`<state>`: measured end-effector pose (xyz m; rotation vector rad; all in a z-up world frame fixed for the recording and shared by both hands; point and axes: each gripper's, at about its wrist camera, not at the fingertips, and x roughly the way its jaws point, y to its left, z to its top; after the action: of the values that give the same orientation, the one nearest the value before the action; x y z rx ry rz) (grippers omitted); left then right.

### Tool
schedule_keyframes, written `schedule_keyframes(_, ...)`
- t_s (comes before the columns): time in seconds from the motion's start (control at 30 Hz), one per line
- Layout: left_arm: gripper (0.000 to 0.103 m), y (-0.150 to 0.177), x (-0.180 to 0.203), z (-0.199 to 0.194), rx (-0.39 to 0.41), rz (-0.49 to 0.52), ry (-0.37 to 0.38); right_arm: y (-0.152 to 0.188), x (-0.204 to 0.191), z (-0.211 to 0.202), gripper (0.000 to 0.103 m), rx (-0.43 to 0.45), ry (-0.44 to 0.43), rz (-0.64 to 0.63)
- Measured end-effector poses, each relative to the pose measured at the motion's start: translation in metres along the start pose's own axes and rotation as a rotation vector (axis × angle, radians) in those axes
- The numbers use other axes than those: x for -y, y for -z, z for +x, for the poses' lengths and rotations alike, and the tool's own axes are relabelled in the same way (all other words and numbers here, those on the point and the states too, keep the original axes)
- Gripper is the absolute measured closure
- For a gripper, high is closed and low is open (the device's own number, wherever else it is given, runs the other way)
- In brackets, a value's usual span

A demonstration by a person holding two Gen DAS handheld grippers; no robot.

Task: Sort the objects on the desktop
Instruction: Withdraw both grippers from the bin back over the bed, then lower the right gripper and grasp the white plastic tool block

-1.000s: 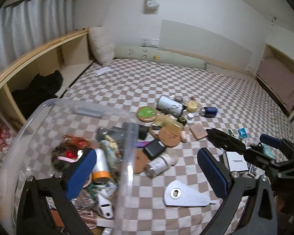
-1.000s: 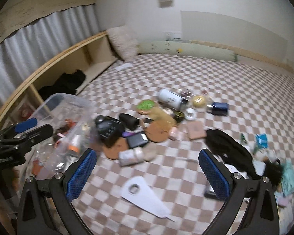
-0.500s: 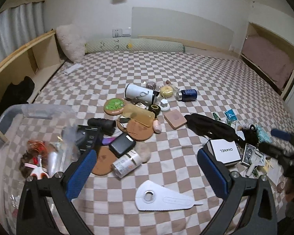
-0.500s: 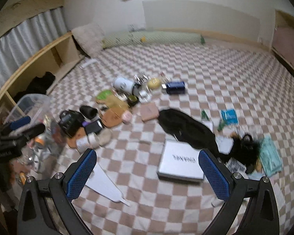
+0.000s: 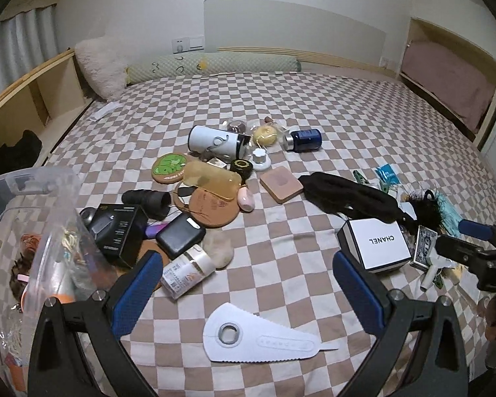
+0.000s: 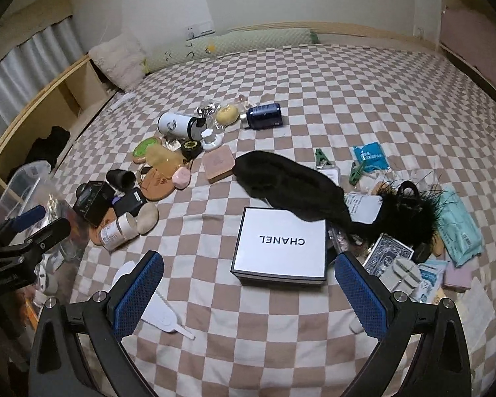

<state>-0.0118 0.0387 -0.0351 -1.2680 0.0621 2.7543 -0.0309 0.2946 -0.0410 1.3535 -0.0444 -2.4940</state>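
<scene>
Many small items lie scattered on a checkered bed sheet (image 5: 281, 106). A white box (image 6: 279, 244) printed CHANEL lies just ahead of my right gripper (image 6: 248, 289), which is open and empty. My left gripper (image 5: 248, 289) is also open and empty, above a white wedge-shaped card (image 5: 258, 334). A clear plastic bin (image 5: 26, 231) holding several small things stands at the left. A white bottle (image 5: 186, 271), a black pouch (image 5: 180, 236), round coasters (image 5: 211, 208), a white tumbler (image 5: 215, 140) and a blue can (image 5: 304, 139) lie in the middle pile.
A black cloth (image 6: 291, 188) drapes over the box's far corner. Playing cards (image 6: 388, 253), tissue packs (image 6: 459, 228) and green clips (image 6: 355, 168) crowd the right side. A wooden shelf (image 5: 26, 99) runs along the left; pillows (image 5: 211, 64) line the far wall.
Both grippers have swung right, away from the bin: the left now faces the middle pile instead of hanging over the bin, and the right has come close to the white box.
</scene>
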Motion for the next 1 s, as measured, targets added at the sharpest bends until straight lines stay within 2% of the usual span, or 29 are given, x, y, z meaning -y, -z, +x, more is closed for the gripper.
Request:
schedule_keyframes(0.2,0.000,0.004,0.006,0.005,0.011,0.055,-0.004,0.012,-0.016,0.025,0.000,-0.079,0.040,-0.103)
schedule_keyframes(0.37,0.000,0.003,0.007,0.011,-0.001,0.044,0.019,0.017,-0.014,0.034,0.000,-0.115,0.046,-0.111)
schedule_keyframes(0.57,0.000,0.006,0.015,0.020,-0.034,0.047,0.037,0.024,0.004,0.046,0.015,-0.173,0.077,-0.111)
schedule_keyframes(0.73,0.000,0.009,0.025,0.023,-0.044,0.081,0.034,0.031,0.044,0.046,0.021,-0.195,0.132,-0.056)
schedule_keyframes(0.8,0.000,0.009,0.031,0.023,-0.040,0.098,0.041,0.031,0.062,0.043,0.026,-0.186,0.154,-0.017)
schedule_keyframes(0.93,0.000,0.009,0.043,0.024,-0.034,0.123,0.049,0.032,0.101,0.037,0.027,-0.165,0.210,0.061)
schedule_keyframes(1.0,0.000,0.009,0.047,0.025,-0.038,0.132,0.054,0.033,0.119,0.036,0.035,-0.162,0.230,0.103)
